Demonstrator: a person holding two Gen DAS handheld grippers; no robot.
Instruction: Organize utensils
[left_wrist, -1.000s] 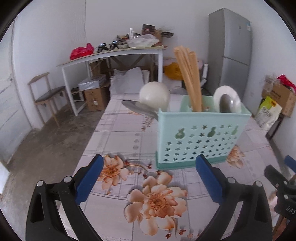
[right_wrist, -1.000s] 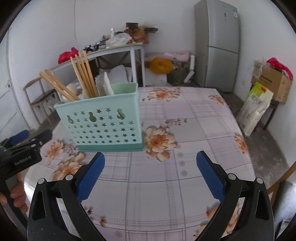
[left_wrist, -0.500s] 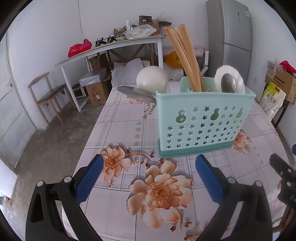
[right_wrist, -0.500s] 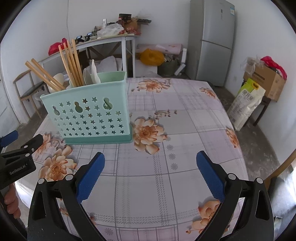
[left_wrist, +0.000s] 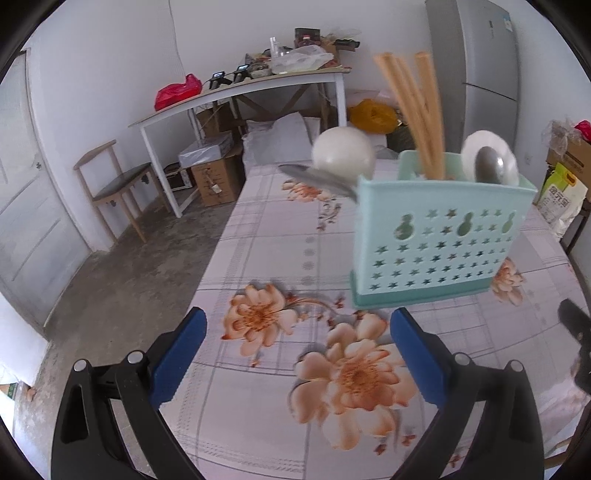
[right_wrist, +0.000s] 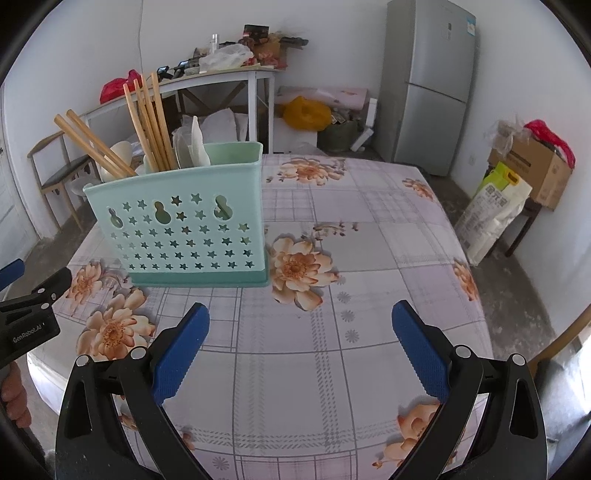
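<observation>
The caddy (right_wrist: 177, 225) stands on the table (right_wrist: 369, 258), near its left end, holding chopsticks (right_wrist: 147, 122) and spoons (left_wrist: 487, 162); no loose utensil shows on the cloth, so sorting looks finished. Both the left gripper (left_wrist: 298, 354) and right gripper (right_wrist: 301, 349) gape wide, empty, short of the caddy.

My blue-padded black left gripper (left_wrist: 297, 352) faces a mint-green, star-perforated caddy (right_wrist: 177, 229) with tan chopsticks (right_wrist: 147, 122), what appear to be white spoons (left_wrist: 343, 151), and a pale, orange-flowered checked tablecloth (right_wrist: 369, 258).
</observation>
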